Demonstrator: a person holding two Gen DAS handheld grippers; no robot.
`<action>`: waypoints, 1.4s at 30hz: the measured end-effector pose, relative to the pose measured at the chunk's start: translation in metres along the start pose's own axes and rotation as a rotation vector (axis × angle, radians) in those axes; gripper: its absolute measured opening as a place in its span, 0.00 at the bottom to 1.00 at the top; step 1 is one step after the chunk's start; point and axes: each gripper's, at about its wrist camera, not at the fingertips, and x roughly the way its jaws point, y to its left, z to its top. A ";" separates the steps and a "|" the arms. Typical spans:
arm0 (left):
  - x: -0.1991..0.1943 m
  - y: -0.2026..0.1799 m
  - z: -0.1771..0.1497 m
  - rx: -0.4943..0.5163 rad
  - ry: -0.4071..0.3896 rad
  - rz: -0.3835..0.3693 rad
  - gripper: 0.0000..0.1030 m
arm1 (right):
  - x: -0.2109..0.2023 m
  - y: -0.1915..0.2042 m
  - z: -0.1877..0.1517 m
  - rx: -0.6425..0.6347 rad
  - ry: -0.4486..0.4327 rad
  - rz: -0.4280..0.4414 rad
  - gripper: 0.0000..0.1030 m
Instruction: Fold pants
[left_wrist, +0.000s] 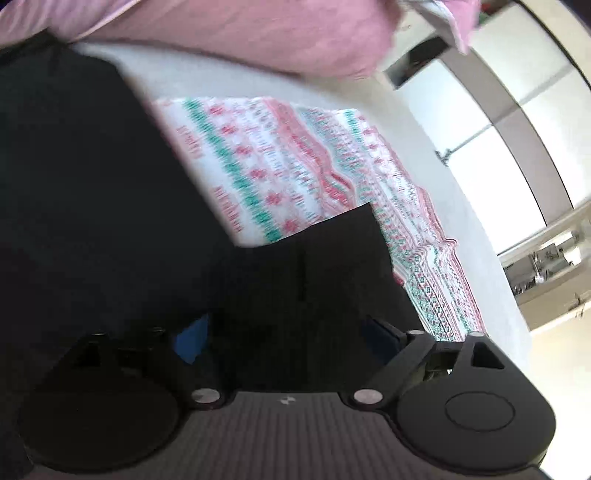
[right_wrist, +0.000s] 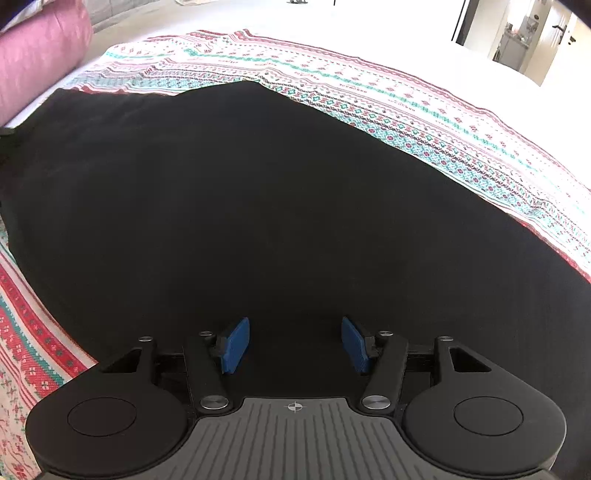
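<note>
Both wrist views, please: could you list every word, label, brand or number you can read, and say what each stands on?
None: no readable text in either view.
Patterned blanket: red and teal knit-style motifs only, no letters; blurred in the left wrist view.
Right gripper housing: a small crosshair mark, no lettering.
Left gripper housing: a tiny pale mark, too small to read.
Black pants: no visible tag or print.

White bed (right_wrist: 369, 22): patterned red-teal blanket (right_wrist: 424, 122) spread flat, black pants (right_wrist: 240, 203) on blanket, pink pillow (right_wrist: 40, 48) at edge.
</note>
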 end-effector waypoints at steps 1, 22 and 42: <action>0.002 -0.004 -0.001 0.032 -0.010 0.017 0.69 | 0.000 -0.002 0.000 0.004 -0.001 0.005 0.54; -0.009 -0.013 0.063 0.329 -0.398 -0.035 0.23 | 0.001 0.003 -0.004 0.026 -0.036 0.016 0.69; -0.044 0.012 0.065 0.054 -0.210 0.183 0.78 | -0.077 -0.258 -0.121 0.830 -0.122 -0.268 0.71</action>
